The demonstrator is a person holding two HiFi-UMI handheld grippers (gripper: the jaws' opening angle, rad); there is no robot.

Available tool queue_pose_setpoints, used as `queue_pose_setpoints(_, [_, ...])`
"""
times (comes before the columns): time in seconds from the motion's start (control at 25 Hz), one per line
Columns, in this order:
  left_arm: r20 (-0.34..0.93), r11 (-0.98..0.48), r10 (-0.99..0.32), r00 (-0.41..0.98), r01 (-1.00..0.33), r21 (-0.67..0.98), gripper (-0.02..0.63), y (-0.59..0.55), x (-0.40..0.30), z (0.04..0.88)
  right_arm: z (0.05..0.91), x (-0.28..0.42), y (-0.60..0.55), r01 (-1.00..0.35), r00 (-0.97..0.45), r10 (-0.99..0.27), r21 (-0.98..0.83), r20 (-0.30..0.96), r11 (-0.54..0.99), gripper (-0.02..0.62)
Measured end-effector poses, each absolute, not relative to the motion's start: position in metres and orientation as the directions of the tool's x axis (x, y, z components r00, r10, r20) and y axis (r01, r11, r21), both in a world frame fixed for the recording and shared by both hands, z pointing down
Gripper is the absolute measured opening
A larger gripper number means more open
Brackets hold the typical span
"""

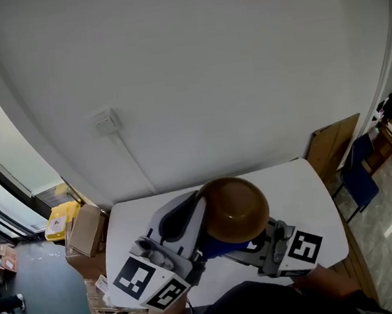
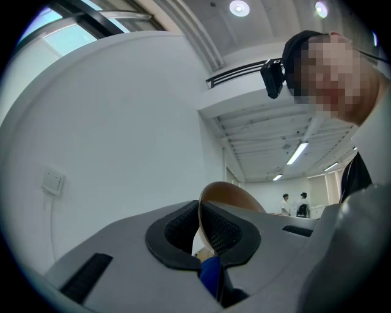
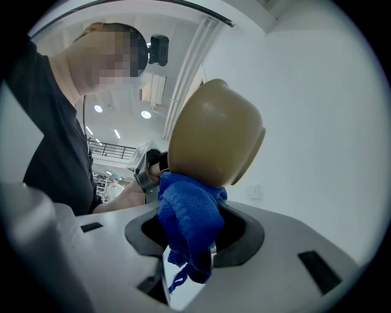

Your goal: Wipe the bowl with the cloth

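A brown bowl (image 1: 234,207) is held up above the white table, tilted on its side. My left gripper (image 2: 200,229) is shut on the bowl's rim (image 2: 227,194), which runs between its dark pads. My right gripper (image 3: 194,231) is shut on a bunched blue cloth (image 3: 188,220). The cloth presses against the bowl's outer wall (image 3: 211,131) near its base. In the head view the left gripper (image 1: 189,220) comes in from the left. The right gripper (image 1: 265,240) sits below the bowl at the right, and a bit of the blue cloth (image 1: 220,247) shows under the bowl.
The white table (image 1: 305,189) stands against a pale wall with a switch (image 1: 105,121). Cardboard boxes (image 1: 85,232) and a yellow item (image 1: 61,219) lie on the floor at left. A blue chair (image 1: 359,180) and a wooden board (image 1: 332,144) stand at right.
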State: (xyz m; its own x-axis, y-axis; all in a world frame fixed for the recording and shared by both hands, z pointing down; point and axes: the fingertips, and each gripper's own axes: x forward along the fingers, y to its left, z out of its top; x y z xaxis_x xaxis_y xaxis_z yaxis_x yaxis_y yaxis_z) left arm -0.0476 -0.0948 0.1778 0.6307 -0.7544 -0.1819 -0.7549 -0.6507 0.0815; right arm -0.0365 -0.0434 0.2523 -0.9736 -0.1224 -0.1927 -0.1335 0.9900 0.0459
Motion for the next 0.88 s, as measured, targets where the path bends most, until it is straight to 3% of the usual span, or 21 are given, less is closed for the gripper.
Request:
queue_pose_setpoints(0.4, [-0.170, -0.545, -0.832, 0.529, -0.836, 0.068, 0.026, -0.099, -0.110, 0.183, 0.235, -0.014, -0.055, -0.169, -0.952, -0.166, -0.011, -0.256, 0.986, 0.149])
queue_pose_setpoints(0.64, [-0.072, -0.634, -0.772, 0.632, -0.773, 0.001, 0.025, -0.092, -0.108, 0.197, 0.222, 0.007, -0.070, -0.236, -0.946, -0.215, 0.060, -0.244, 0.970, 0.149])
queue_pose_setpoints(0.88, [0.026, -0.719, -0.694, 0.719, -0.691, -0.081, 0.023, -0.077, -0.096, 0.206, 0.219, 0.005, -0.063, -0.153, -0.979, -0.127, 0.167, -0.160, 0.974, 0.149])
